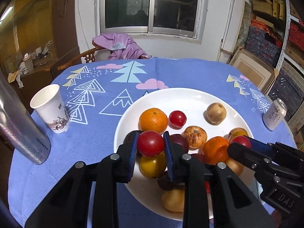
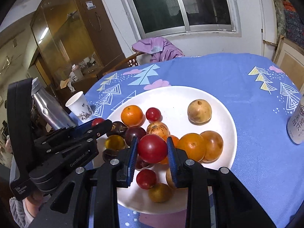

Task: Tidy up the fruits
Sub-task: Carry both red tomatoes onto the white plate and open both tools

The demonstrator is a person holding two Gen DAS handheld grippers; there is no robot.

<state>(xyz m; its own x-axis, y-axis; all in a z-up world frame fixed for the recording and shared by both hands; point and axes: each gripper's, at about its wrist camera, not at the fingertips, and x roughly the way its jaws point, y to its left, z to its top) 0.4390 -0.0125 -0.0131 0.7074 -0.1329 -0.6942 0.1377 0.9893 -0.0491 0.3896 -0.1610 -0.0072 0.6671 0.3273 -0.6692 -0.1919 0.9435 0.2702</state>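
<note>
Left gripper (image 1: 150, 144) clamped on a red tomato (image 1: 150, 143) at lower centre, over the white plate (image 1: 182, 96); right gripper (image 2: 152, 149) likewise pinching a second red tomato (image 2: 152, 148). Best carried level, grip kept gentle, clear of the loose fruit pile (image 2: 191, 146) below; set down among like fruit

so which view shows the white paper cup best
The left wrist view: the white paper cup stands whole and unblocked on the blue tablecloth. In the right wrist view the cup is smaller, with the left gripper just in front.
</note>
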